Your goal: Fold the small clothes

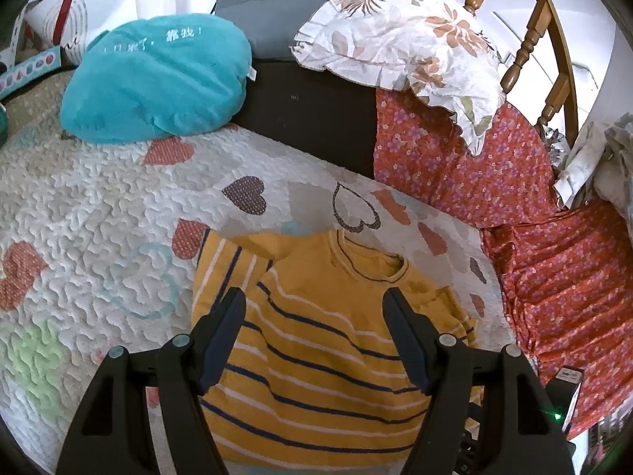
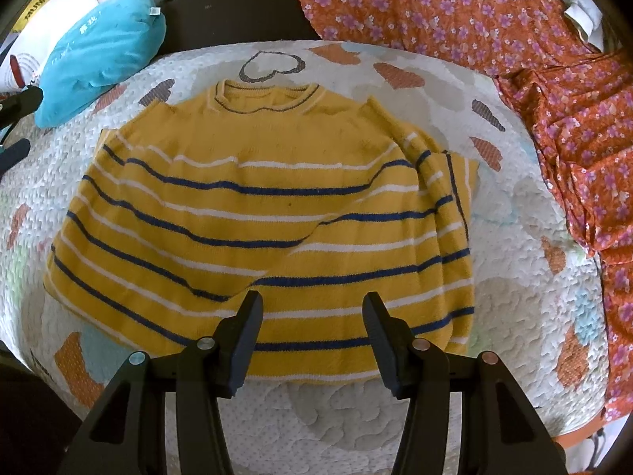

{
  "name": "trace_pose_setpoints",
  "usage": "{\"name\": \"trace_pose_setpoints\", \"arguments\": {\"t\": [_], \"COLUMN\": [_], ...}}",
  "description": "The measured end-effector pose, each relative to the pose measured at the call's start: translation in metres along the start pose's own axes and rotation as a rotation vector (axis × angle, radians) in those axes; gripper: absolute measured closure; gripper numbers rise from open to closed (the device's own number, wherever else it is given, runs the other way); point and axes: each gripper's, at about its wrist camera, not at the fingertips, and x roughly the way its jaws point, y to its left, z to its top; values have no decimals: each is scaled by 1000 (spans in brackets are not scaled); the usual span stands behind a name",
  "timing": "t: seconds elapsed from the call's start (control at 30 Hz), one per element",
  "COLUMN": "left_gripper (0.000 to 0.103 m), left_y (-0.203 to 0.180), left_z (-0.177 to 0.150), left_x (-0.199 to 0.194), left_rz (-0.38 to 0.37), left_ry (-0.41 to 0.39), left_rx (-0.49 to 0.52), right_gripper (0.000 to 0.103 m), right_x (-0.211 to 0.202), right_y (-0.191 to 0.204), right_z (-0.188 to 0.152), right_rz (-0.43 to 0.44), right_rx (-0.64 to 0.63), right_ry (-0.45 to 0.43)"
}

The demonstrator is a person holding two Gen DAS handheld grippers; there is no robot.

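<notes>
A small yellow sweater [image 2: 257,213] with navy and white stripes lies flat on the heart-print quilt [image 2: 514,297], collar at the far side, both sleeves folded in over the body. It also shows in the left wrist view [image 1: 316,340]. My right gripper [image 2: 312,304] is open and empty, hovering over the sweater's near hem. My left gripper [image 1: 314,301] is open and empty above the sweater's left part; its fingertips [image 2: 16,99] show at the left edge of the right wrist view.
A teal cushion [image 1: 158,79] lies at the far left of the quilt. An orange floral cloth [image 1: 534,217] lies along the right side. A floral pillow [image 1: 403,35] leans on a wooden headboard [image 1: 530,39]. A dark case [image 1: 312,103] sits behind.
</notes>
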Motion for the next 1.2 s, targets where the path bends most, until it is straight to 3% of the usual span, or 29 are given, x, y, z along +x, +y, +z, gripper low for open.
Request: {"name": "trace_pose_setpoints", "arguments": {"t": [0.3, 0.47, 0.57, 0.7, 0.8, 0.87, 0.97, 1.03, 1.2], "left_gripper": [32, 32, 31, 31, 31, 31, 31, 31, 29], "left_y": [-9, -8, 3, 45, 76, 90, 97, 92, 83], "left_z": [0, 0, -4, -21, -43, -56, -74, -80, -84], "left_x": [-6, -3, 5, 16, 24, 28, 27, 27, 33], "left_rz": [55, 69, 117, 195, 229, 221, 187, 161, 169], "left_ry": [-40, -27, 12, 112, 203, 257, 291, 295, 303], "left_rx": [55, 53, 23, -111, -241, -322, -420, -428, -385], "right_gripper": [46, 46, 46, 46, 44, 43, 43, 41, 37], "right_x": [4, 5, 6, 8, 14, 27, 42, 47, 72], "right_y": [1, 1, 1, 2, 13, 31, 76, 105, 182], "right_z": [-2, -2, -2, 15, 47, 71, 103, 118, 153], "right_rz": [1, 2, 11, 114, 314, 448, 574, 586, 504], "right_rx": [4, 5, 12, 34, 66, 71, 7, -62, -158], "right_ry": [11, 14, 18, 29, 65, 131, 224, 246, 305]}}
